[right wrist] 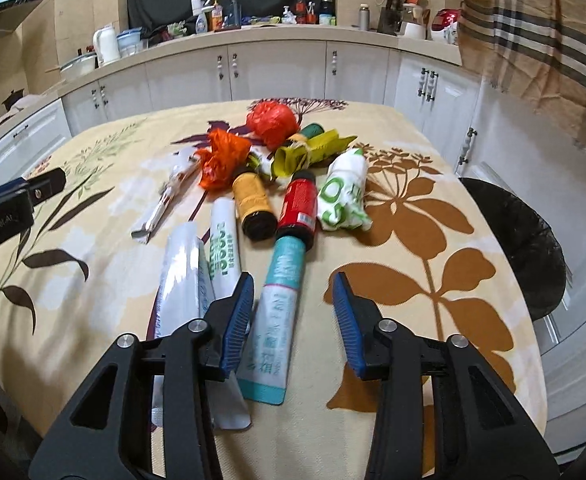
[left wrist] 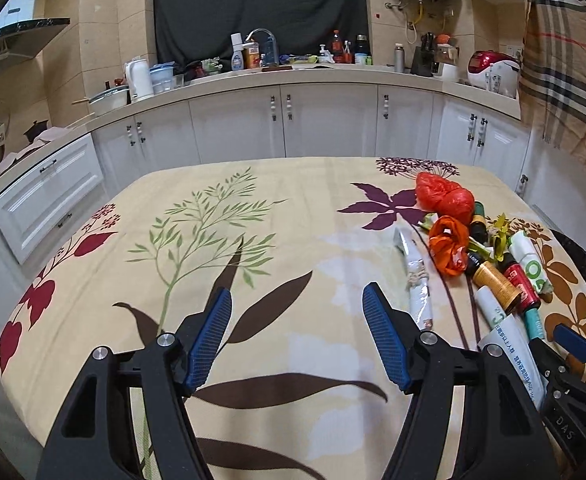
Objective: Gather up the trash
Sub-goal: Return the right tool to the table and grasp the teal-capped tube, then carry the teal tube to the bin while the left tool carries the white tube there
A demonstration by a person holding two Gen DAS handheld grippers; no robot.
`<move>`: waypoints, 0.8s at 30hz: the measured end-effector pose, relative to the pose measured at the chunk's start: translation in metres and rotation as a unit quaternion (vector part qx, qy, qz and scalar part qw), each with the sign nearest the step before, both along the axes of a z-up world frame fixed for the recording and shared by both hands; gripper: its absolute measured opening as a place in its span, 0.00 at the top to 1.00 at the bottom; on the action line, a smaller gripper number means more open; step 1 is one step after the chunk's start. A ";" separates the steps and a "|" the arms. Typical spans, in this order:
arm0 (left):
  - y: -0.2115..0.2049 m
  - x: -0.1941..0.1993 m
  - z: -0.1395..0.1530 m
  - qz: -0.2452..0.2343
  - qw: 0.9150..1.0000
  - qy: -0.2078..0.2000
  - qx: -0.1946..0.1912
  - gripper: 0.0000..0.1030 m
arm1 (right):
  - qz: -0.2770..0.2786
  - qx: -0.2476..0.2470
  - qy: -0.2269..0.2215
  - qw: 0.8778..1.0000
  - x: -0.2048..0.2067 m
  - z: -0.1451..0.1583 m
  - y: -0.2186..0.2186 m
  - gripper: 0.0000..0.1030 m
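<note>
A pile of trash lies on the floral tablecloth (right wrist: 413,216): a teal tube (right wrist: 279,304), a red bottle (right wrist: 299,210), a yellow-orange bottle (right wrist: 253,204), a white-green wrapper (right wrist: 343,196), white tubes (right wrist: 223,256), an orange bag (right wrist: 223,158), a red bag (right wrist: 271,120) and a yellow wrapper (right wrist: 313,148). My right gripper (right wrist: 293,320) is open, with the teal tube's near end between its fingers. My left gripper (left wrist: 297,340) is open and empty over bare cloth, left of the pile (left wrist: 489,264). A black-lined trash bin (right wrist: 521,240) stands beyond the table's right edge.
White kitchen cabinets (left wrist: 285,128) and a cluttered counter (left wrist: 293,68) run behind the table. A checked cloth (right wrist: 541,40) hangs at the right. A thin clear wrapper (left wrist: 415,276) lies left of the pile. The left gripper's body (right wrist: 9,208) shows at the right wrist view's left edge.
</note>
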State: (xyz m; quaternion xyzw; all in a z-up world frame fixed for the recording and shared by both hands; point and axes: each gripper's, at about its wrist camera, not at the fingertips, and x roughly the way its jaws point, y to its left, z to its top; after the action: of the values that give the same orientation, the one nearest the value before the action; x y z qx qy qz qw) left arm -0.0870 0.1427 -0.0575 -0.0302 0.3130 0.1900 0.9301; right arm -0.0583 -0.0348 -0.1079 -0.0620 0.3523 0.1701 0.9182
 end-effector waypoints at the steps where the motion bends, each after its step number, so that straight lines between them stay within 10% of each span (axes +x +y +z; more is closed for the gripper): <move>1: 0.001 -0.002 -0.001 0.002 1.000 0.000 -0.001 0.36 | 0.002 -0.001 0.005 1.000 0.000 -0.002 0.000 0.80; 24: -0.075 -0.005 0.005 -0.069 0.997 0.005 -0.029 0.35 | -0.052 0.007 -0.038 0.998 -0.012 0.013 -0.060 0.84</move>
State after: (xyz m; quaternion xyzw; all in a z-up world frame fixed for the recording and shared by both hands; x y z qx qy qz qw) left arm -0.0925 0.0676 -0.0529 -0.0350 0.3244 0.1164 0.9381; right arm -0.0699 -0.0951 -0.0944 -0.0439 0.3189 0.1218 0.9389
